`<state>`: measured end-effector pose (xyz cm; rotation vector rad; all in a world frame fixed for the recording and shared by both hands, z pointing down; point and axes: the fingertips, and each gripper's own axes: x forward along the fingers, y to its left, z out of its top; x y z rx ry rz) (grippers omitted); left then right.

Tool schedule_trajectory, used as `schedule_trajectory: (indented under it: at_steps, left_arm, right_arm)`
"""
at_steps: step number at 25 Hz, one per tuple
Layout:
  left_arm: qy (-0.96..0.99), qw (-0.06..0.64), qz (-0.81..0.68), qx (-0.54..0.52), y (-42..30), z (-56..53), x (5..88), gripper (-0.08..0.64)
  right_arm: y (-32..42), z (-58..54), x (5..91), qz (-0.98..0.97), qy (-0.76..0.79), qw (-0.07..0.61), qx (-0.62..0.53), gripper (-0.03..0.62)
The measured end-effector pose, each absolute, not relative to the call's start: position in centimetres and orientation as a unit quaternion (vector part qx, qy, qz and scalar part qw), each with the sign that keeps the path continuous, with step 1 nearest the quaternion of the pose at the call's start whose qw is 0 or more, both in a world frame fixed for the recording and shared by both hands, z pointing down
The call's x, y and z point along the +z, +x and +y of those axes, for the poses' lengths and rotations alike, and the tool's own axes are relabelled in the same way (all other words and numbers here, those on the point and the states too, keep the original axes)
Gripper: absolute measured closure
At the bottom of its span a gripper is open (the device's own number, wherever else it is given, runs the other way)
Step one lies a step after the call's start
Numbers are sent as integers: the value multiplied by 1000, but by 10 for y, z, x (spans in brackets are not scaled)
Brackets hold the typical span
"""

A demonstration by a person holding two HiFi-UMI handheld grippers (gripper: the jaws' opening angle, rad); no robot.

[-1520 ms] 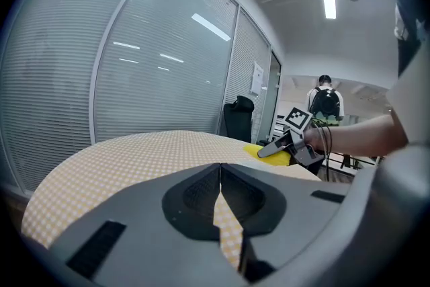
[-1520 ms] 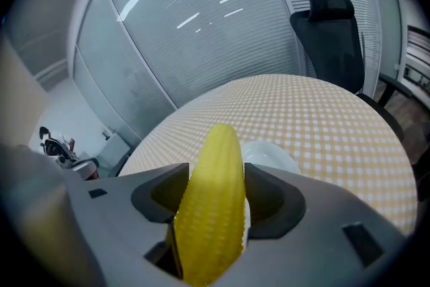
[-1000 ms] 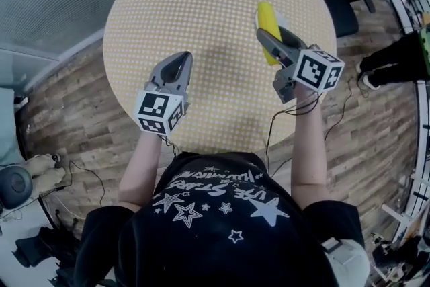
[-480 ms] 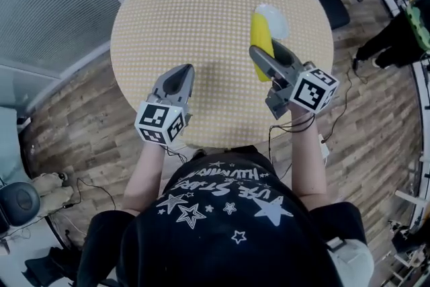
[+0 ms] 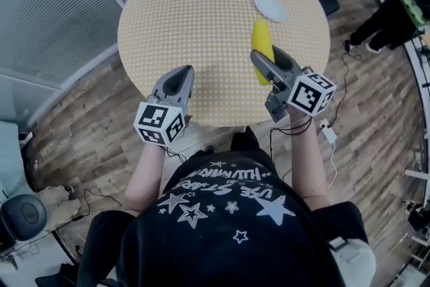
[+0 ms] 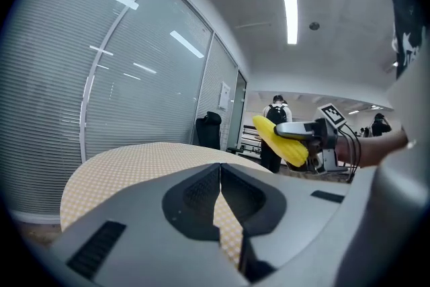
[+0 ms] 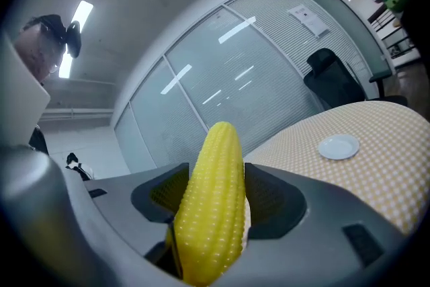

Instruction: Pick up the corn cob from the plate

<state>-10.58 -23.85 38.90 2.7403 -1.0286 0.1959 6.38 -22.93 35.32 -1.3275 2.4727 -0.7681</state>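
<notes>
Now, head view: your right gripper (image 5: 261, 61) holds the corn cob (image 5: 261, 44) over the round table (image 5: 195, 17). The corn cob is off the plate (image 5: 271, 7), which lies just beyond its far end. Your left gripper (image 5: 180, 74) hovers at the near edge of the table.
Left gripper view: the jaws are pressed together with nothing between them. The corn cob (image 6: 279, 141) shows in the air to the right.
Right gripper view: the jaws clamp the corn cob (image 7: 211, 198) from both sides, with its tip up. The plate (image 7: 338, 146) sits on the table, well apart.

Round table (image 5: 201, 23) on wood floor (image 5: 87, 124), glass walls (image 5: 40, 3).
</notes>
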Motion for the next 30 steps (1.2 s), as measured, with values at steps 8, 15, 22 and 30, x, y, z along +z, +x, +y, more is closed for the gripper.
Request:
schedule_trajectory:
  at_steps: [8,15,22,30]
  left_arm:
    - [951,91,-288,68,-133,-191,386,549]
    - [956,102,-266,63,-129,-155,389,549]
    - [956,110,-262,73,-121,-129,396,549]
    - [954,103,-271,73,-110,-71,384,550]
  right_arm:
    - [37,-153,369,798,-516,155,-268,325]
    - [33,-101,362,788,-532,169,-261,325]
    - [34,-76,366,782,-533,179,-270,325]
    - [37,-18,356,796,-511,187,-265,325]
